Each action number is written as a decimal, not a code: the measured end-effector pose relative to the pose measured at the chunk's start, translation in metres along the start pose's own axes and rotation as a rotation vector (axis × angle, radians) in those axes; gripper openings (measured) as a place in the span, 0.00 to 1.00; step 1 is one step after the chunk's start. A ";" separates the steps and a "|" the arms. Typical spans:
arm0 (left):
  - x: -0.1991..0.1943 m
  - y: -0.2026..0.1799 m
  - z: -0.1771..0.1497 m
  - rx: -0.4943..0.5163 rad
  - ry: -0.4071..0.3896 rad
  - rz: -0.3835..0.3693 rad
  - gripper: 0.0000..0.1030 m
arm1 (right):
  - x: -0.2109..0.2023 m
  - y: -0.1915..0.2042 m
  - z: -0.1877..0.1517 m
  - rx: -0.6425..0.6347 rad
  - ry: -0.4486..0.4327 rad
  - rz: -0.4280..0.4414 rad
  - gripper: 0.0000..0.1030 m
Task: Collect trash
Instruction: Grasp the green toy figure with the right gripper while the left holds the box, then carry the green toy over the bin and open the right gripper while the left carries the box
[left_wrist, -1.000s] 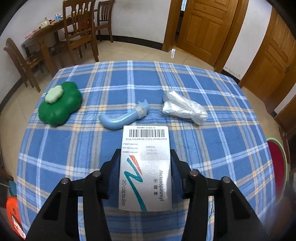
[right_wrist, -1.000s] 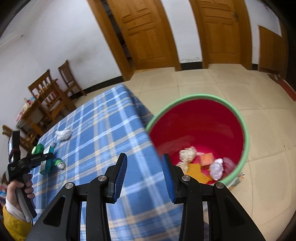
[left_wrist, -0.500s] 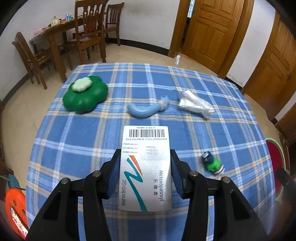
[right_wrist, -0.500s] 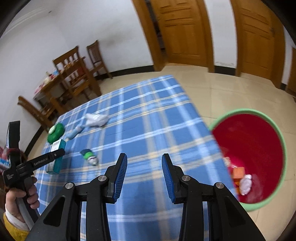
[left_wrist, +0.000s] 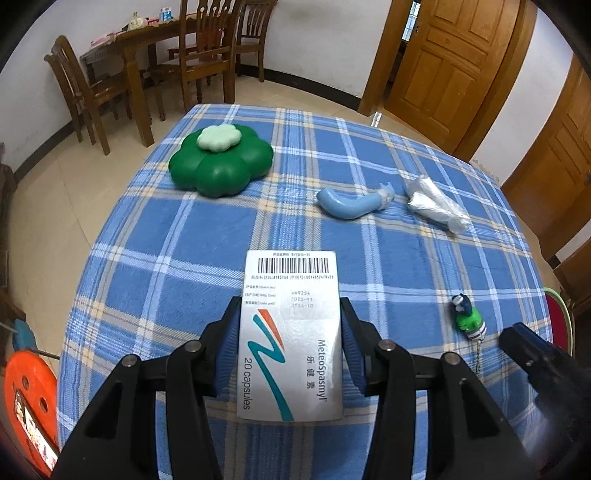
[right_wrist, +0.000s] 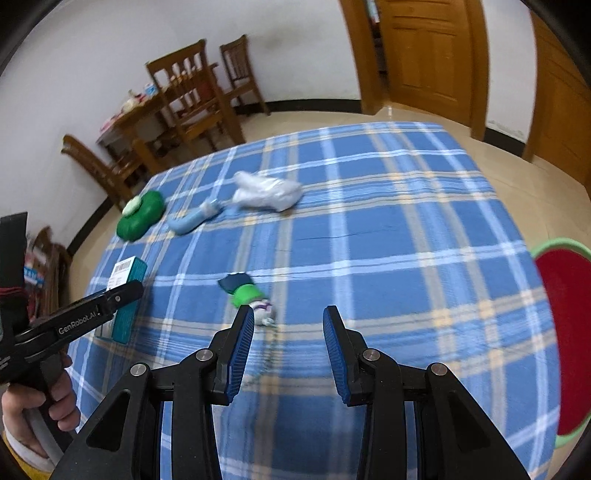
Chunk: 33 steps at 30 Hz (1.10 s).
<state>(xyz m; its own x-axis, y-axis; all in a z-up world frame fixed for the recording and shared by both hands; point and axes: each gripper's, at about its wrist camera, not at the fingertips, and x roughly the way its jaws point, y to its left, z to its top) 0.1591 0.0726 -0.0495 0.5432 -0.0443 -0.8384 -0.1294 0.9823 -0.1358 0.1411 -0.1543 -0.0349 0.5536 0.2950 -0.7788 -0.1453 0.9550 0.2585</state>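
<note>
Left wrist view: the left gripper (left_wrist: 290, 345) was clamped on a flat, glossy medicine box (left_wrist: 290, 332), its blue ribbed pads pressing both long sides. The box was held above the blue plaid tablecloth (left_wrist: 184, 236). At 11 o'clock from the box lay a smooth, lobed green case (left_wrist: 221, 166); at 1 o'clock, a curved pale-blue plastic piece (left_wrist: 351, 205) and, just beyond it, a crinkled clear plastic wrapper (left_wrist: 436, 206). At 3 o'clock lay a small green keychain toy (left_wrist: 467, 319).

Right wrist view: the right gripper (right_wrist: 288, 341) stood parted with nothing between its ribbed pads, the keychain toy (right_wrist: 247, 295) at 11 o'clock, just off its left fingertip. The round red bin (right_wrist: 565, 332) with green rim sat on the floor at 3 o'clock. A hand (right_wrist: 37, 417) held the left gripper (right_wrist: 122, 295) at 9 o'clock.
</note>
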 end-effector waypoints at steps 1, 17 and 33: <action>0.001 0.001 0.000 -0.003 0.002 -0.002 0.49 | 0.004 0.004 0.000 -0.010 0.007 0.001 0.39; 0.009 0.011 -0.001 -0.021 0.007 -0.008 0.49 | 0.041 0.036 0.007 -0.155 0.020 -0.035 0.38; -0.009 -0.001 -0.003 -0.010 -0.011 -0.020 0.49 | 0.013 0.011 0.003 -0.081 -0.040 -0.009 0.27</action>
<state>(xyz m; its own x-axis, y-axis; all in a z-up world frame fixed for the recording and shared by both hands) 0.1516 0.0717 -0.0435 0.5549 -0.0620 -0.8296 -0.1264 0.9794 -0.1577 0.1487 -0.1403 -0.0405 0.5875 0.2867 -0.7567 -0.2052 0.9574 0.2034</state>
